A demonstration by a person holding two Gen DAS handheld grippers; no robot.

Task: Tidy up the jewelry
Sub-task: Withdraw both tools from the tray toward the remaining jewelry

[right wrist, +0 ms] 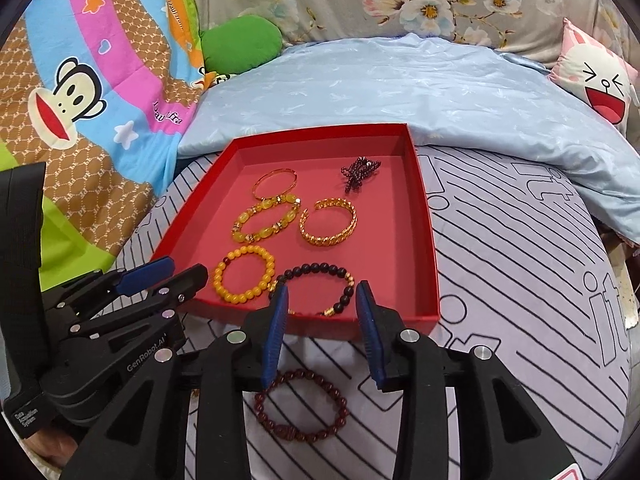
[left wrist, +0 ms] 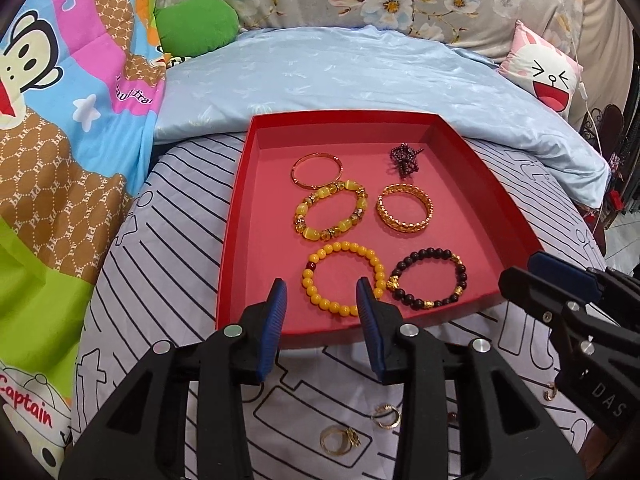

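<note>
A red tray (left wrist: pixel 236 216) (right wrist: pixel 424 248) lies on the striped bedsheet and holds several bracelets: a thin gold bangle (left wrist: pixel 317 169), a yellow stone bracelet (left wrist: pixel 331 211), a gold chain cuff (left wrist: pixel 405 208), a yellow bead bracelet (left wrist: pixel 345 278) (right wrist: pixel 244 274), a dark bead bracelet (left wrist: pixel 429 277) (right wrist: pixel 316 271) and a dark purple bead bundle (left wrist: pixel 404 159). My left gripper (left wrist: pixel 322 296) is open and empty above the tray's near edge. My right gripper (right wrist: pixel 322 300) is open and empty over the near edge. A dark red bead bracelet (right wrist: pixel 301 406) lies on the sheet below it. Gold rings (left wrist: pixel 340 440) lie on the sheet.
A light blue quilt (left wrist: pixel 360 80) is bunched behind the tray. A cartoon blanket (left wrist: pixel 60 140) covers the left. A green cushion (left wrist: pixel 196 24) and a pink rabbit pillow (left wrist: pixel 548 68) lie at the back. The right gripper shows in the left wrist view (left wrist: pixel 560 280).
</note>
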